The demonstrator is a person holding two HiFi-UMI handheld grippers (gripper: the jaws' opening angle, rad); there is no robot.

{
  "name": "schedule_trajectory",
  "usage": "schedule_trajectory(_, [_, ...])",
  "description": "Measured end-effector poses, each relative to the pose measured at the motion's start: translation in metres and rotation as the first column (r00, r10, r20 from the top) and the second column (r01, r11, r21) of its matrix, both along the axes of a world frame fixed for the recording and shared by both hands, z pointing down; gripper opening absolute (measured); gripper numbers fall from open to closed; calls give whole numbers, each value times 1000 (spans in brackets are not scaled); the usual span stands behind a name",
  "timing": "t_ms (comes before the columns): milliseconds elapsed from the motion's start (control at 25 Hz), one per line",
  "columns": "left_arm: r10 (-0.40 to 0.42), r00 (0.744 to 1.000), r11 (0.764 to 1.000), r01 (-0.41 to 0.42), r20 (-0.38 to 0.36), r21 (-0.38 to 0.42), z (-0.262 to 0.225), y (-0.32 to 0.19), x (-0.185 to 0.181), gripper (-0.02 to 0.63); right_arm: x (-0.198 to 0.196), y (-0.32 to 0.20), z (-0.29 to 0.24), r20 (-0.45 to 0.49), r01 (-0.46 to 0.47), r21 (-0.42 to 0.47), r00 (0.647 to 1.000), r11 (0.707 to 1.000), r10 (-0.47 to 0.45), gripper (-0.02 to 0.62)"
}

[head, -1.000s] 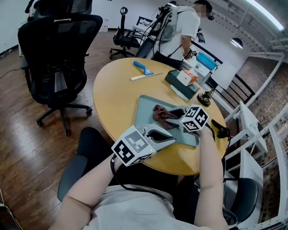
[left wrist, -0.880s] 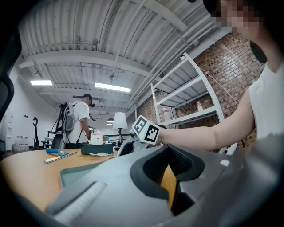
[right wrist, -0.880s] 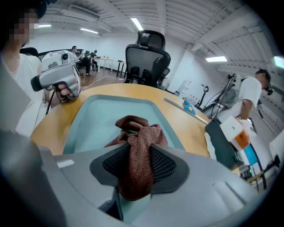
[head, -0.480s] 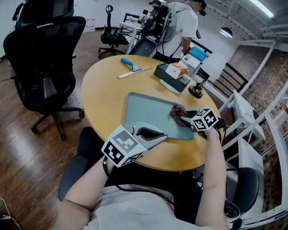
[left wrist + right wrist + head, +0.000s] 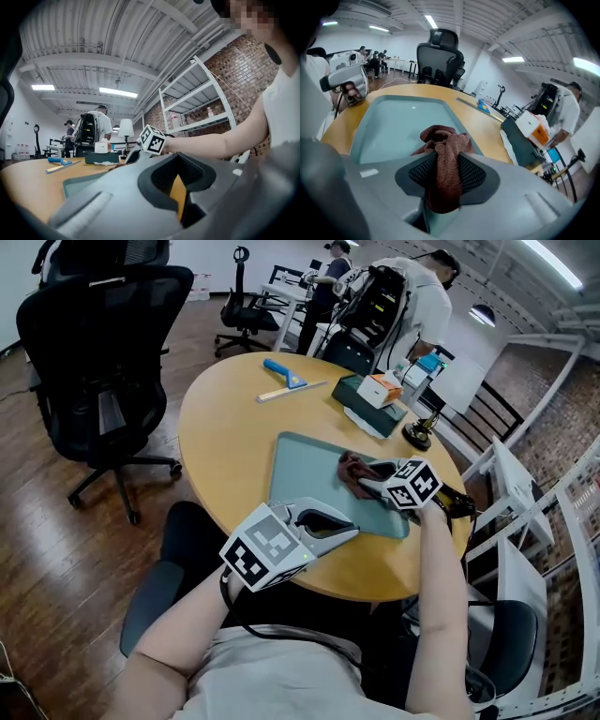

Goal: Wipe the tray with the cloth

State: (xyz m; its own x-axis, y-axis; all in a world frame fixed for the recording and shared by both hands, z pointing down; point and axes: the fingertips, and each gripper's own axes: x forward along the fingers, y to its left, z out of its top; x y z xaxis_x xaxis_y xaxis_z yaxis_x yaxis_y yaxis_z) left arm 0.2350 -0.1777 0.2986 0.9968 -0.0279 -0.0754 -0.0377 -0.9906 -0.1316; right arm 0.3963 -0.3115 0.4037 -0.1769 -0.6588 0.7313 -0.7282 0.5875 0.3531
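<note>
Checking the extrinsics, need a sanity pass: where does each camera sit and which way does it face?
Head view: on the person's head, looking steeply down at the table and tray; shows the forearms, left claw and right claw.
Left gripper view: on the left claw, low, looking across the tray at the right claw; shows its own shut jaws and the right forearm.
Right gripper view: on the right claw, facing over the tray toward the left claw; its jaws grip the cloth.
Shared: each gripper view sees the other claw.
</note>
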Motion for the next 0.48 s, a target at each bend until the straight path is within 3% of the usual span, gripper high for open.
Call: schedule_trajectory(480, [10,1000,1000,-10,13,1,1,3,2,2,-128,-67,-2,-42,224,-5,974,975,-224,140])
